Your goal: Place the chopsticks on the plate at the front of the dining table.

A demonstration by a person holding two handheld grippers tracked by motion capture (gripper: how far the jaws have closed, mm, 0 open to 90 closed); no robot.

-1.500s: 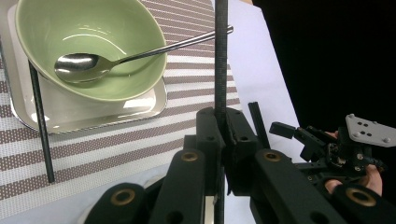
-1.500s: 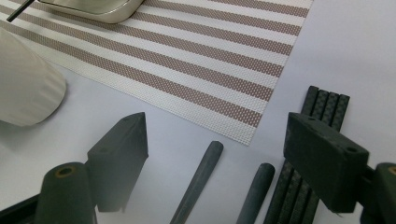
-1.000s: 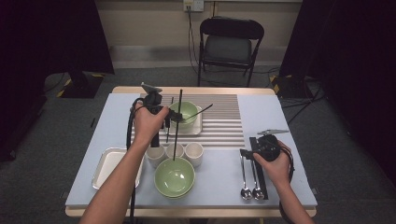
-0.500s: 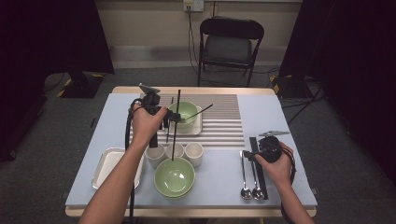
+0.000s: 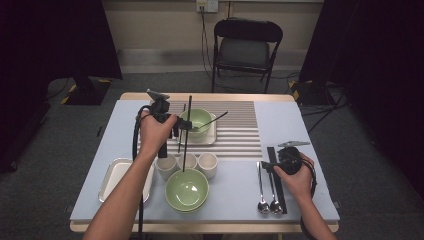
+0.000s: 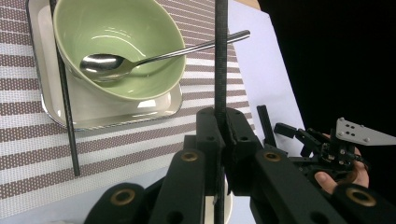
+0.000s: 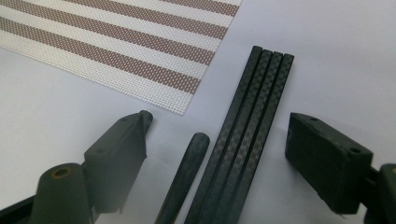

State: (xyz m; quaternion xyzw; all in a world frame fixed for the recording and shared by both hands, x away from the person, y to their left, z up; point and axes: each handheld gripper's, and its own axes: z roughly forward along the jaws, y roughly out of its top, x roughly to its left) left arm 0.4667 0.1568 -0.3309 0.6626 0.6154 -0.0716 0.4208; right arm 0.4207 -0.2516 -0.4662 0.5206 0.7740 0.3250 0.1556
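My left gripper is shut on a black chopstick, holding it upright above the striped placemat. Just behind it a green bowl with a spoon inside sits on a white tray. A second chopstick leans on that tray. My right gripper is open, low over several black chopsticks that lie side by side between its jaws, untouched by the pads.
Two spoons lie left of the flat chopsticks; one dark handle lies between the right jaws. Three white cups and a large green bowl stand near the front. An empty white tray is at front left. A chair stands beyond the table.
The right hand has edged slightly over the flat chopsticks. The left hand and its upright chopstick have stayed put.
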